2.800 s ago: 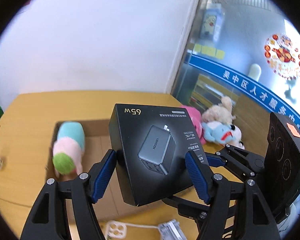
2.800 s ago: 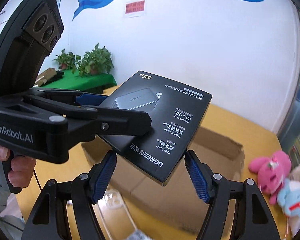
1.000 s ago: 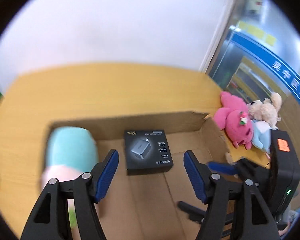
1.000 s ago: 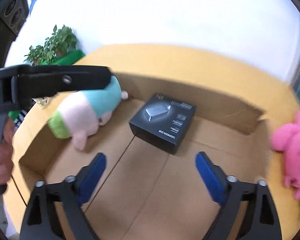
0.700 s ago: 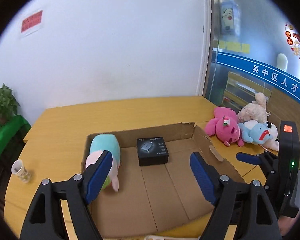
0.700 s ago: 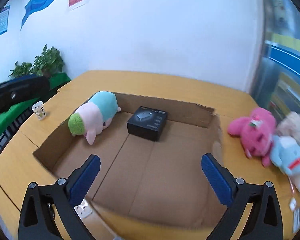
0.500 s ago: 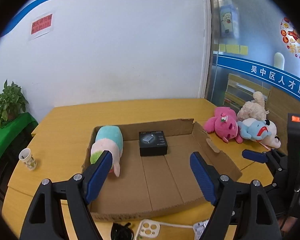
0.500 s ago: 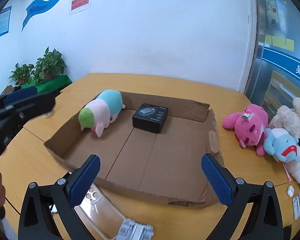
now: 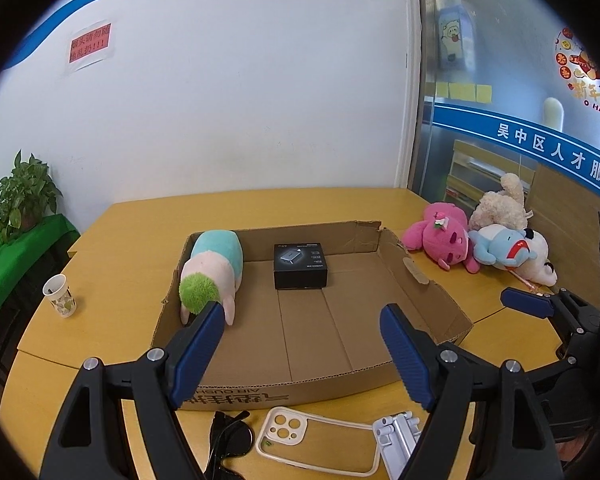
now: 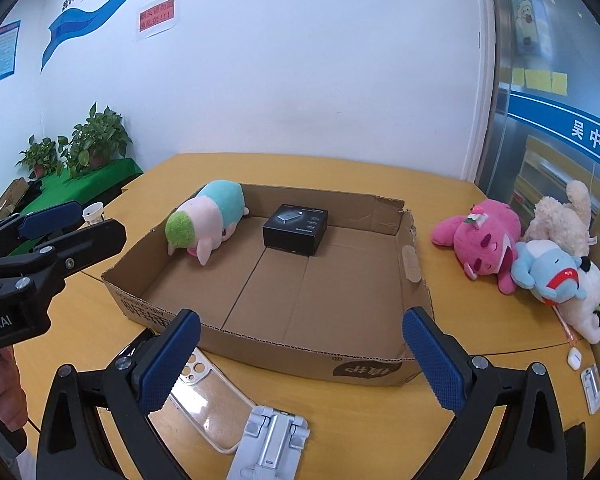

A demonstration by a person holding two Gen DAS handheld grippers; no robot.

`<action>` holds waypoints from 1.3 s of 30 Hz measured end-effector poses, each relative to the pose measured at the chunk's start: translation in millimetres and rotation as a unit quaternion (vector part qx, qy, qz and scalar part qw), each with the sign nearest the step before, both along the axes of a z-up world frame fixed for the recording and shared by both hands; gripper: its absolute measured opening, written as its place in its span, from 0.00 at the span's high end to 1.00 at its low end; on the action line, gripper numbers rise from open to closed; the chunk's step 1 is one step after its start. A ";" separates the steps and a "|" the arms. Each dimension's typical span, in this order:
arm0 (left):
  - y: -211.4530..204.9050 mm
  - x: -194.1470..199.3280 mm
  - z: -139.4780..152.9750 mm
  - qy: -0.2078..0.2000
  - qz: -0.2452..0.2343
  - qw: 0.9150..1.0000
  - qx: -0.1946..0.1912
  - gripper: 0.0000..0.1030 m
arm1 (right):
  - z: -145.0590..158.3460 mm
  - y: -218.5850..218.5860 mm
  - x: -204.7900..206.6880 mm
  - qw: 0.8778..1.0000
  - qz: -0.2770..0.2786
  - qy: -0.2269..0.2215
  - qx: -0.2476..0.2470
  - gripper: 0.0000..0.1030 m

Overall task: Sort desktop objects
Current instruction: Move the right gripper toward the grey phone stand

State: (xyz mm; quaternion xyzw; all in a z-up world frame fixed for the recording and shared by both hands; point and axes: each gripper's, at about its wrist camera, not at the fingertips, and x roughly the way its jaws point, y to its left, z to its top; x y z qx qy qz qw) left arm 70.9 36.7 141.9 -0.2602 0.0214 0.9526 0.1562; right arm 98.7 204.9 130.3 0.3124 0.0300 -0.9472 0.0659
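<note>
A shallow cardboard box [image 9: 336, 380] [image 10: 284, 344] lies on the yellow table. Inside it at the back sit a black charger box [image 9: 299, 265] [image 10: 295, 229] and a pastel plush [image 9: 212, 274] [image 10: 206, 216]. My left gripper [image 9: 302, 352] is open and empty, held near the box's front edge. My right gripper [image 10: 300, 360] is open and empty, also in front of the box. On the table in front of the box lie a clear phone case [image 9: 320, 442] [image 10: 210, 404], a grey folding stand [image 9: 396, 436] [image 10: 270, 440] and black sunglasses [image 9: 228, 440].
A pink plush [image 9: 444, 236] [image 10: 480, 236], a blue plush [image 9: 504, 246] [image 10: 548, 268] and a cream plush [image 9: 500, 204] [image 10: 560, 216] lie right of the box. A paper cup [image 9: 60, 295] stands at the left. Small white items [image 10: 574, 356] lie at the right edge.
The charger box was held above the cardboard box; it now rests inside. Both grippers have pulled back and up, away from the box, open and empty.
</note>
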 end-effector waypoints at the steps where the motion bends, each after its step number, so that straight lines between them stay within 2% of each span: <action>1: 0.1 0.2 -0.8 -0.001 -0.001 1.000 0.001 0.22 | 0.0 0.2 0.6 1.000 0.001 0.000 0.000 0.00; 21: -6.0 -4.9 -24.1 -0.041 -0.001 0.999 0.008 0.22 | -20.4 -7.1 0.1 1.000 0.011 -0.019 -0.006 0.00; 27: -9.5 -8.4 -35.3 -0.063 -0.007 0.998 0.015 0.22 | -38.1 -6.4 -0.3 0.999 0.019 -0.044 -0.020 0.00; 31: -9.2 -8.9 -49.0 -0.086 -0.018 0.996 0.013 0.22 | -61.0 -5.6 6.2 0.997 0.029 -0.070 -0.029 0.00; 35: -9.4 -9.2 -70.2 -0.120 -0.035 0.992 0.022 0.22 | -113.8 -8.5 13.3 0.984 0.062 -0.151 -0.070 0.03; 39: -6.0 -7.6 -97.1 -0.161 -0.046 0.985 0.027 0.22 | -159.4 -11.7 25.9 0.976 0.062 -0.200 -0.057 0.08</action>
